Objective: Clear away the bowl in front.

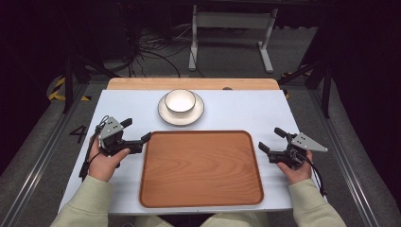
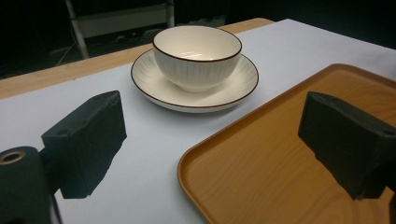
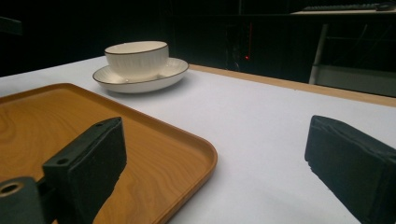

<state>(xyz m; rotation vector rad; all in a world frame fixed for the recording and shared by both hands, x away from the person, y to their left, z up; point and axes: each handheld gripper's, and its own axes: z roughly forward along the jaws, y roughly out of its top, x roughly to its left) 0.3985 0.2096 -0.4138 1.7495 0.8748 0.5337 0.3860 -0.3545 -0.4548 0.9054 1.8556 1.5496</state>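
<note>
A white bowl (image 1: 179,100) with a dark rim sits on a matching white plate (image 1: 164,113) at the back middle of the white table (image 1: 236,111). In front of them lies an empty wooden tray (image 1: 201,168). My left gripper (image 1: 137,130) is open at the tray's left far corner, one jaw over the tray's edge. My right gripper (image 1: 270,139) is open just off the tray's right edge. In the left gripper view the bowl (image 2: 196,60) and plate (image 2: 149,86) stand ahead between the jaws, beside the tray (image 2: 280,168). The right gripper view has the bowl (image 3: 136,57) far left.
A bare wooden strip (image 1: 189,83) runs along the table's far edge. Beyond it are a white metal frame (image 1: 227,33) and cables on the dark floor. Open white tabletop lies on both sides of the plate and beside the tray.
</note>
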